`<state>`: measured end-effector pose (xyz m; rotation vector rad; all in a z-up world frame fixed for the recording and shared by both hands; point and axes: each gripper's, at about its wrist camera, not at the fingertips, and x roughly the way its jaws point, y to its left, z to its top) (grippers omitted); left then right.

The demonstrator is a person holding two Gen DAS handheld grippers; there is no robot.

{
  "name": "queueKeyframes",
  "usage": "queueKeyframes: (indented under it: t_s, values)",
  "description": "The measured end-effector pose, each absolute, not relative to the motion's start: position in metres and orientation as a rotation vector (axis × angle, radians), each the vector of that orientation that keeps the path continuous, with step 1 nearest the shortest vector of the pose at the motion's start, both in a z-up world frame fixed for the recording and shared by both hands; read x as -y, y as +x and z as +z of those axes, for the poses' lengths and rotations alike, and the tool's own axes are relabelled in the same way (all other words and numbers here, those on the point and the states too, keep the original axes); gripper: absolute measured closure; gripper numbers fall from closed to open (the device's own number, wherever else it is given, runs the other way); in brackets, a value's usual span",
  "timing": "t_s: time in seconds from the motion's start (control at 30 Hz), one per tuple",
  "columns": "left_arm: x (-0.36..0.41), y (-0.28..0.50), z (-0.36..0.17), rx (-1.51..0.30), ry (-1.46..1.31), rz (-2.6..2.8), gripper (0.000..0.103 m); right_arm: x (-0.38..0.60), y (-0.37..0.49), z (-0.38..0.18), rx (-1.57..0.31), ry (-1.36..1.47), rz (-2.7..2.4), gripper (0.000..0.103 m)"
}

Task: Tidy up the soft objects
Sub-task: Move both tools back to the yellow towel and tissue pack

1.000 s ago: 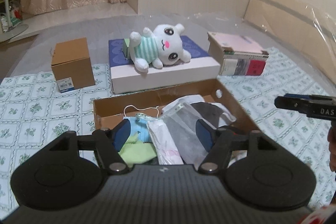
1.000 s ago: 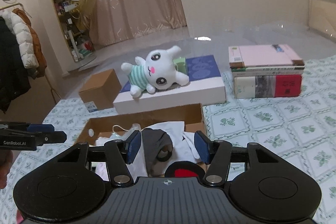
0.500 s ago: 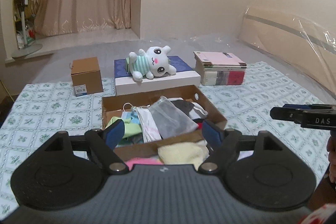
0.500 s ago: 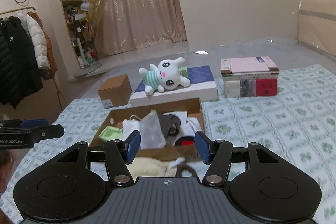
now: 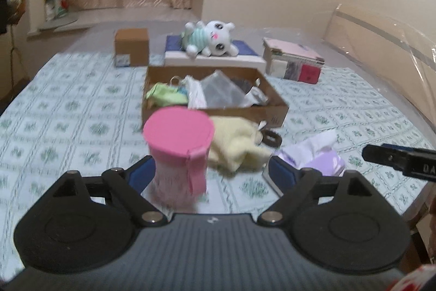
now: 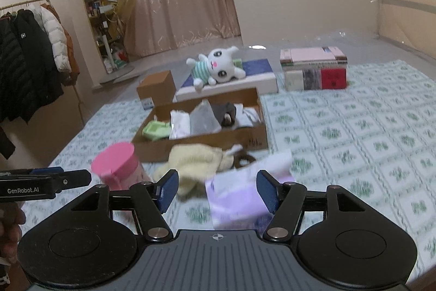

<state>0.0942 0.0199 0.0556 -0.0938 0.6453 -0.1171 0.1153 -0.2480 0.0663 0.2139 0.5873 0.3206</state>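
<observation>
A low cardboard box on the patterned bed cover holds several soft items: a green cloth, white pouches and dark fabric. In front of it lie a yellow towel, a dark hair tie, a purple tissue pack and a pink-lidded tub. My left gripper is open just behind the pink tub. My right gripper is open just behind the tissue pack. Both are empty.
A white plush toy lies on a flat white and blue box. A small brown carton stands to its left, stacked books to its right. Coats hang at the far left.
Both grippers have pulled back away from the cardboard box. The pink tub, yellow towel and tissue pack in front of the box have come into view.
</observation>
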Motion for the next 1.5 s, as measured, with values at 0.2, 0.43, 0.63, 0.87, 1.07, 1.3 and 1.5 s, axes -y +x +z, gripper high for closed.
queueKeyframes:
  t_s: [0.2, 0.43, 0.63, 0.87, 1.07, 1.3, 1.5]
  values:
    - [-0.021, 0.077, 0.043, -0.67, -0.089, -0.084, 0.011, 0.244, 0.103, 0.055, -0.612, 0.194, 0.32, 0.038]
    - [-0.014, 0.064, 0.036, -0.669, -0.071, -0.088, 0.011, 0.24, 0.101, 0.046, -0.64, 0.183, 0.322, 0.038]
    - [-0.007, 0.063, 0.03, -0.687, -0.082, -0.111, 0.011, 0.242, 0.103, 0.042, -0.653, 0.182, 0.314, 0.037]
    - [-0.001, 0.067, 0.027, -0.696, -0.074, -0.125, 0.011, 0.246, 0.105, 0.038, -0.663, 0.191, 0.308, 0.037]
    - [0.005, 0.071, 0.027, -0.699, -0.057, -0.153, 0.011, 0.249, 0.108, 0.038, -0.663, 0.199, 0.303, 0.037]
    - [0.014, 0.078, 0.031, -0.689, -0.022, -0.196, 0.012, 0.253, 0.112, 0.039, -0.658, 0.193, 0.304, 0.037]
    - [0.025, 0.093, 0.037, -0.7, 0.073, -0.302, 0.012, 0.255, 0.122, 0.044, -0.645, 0.131, 0.359, 0.037]
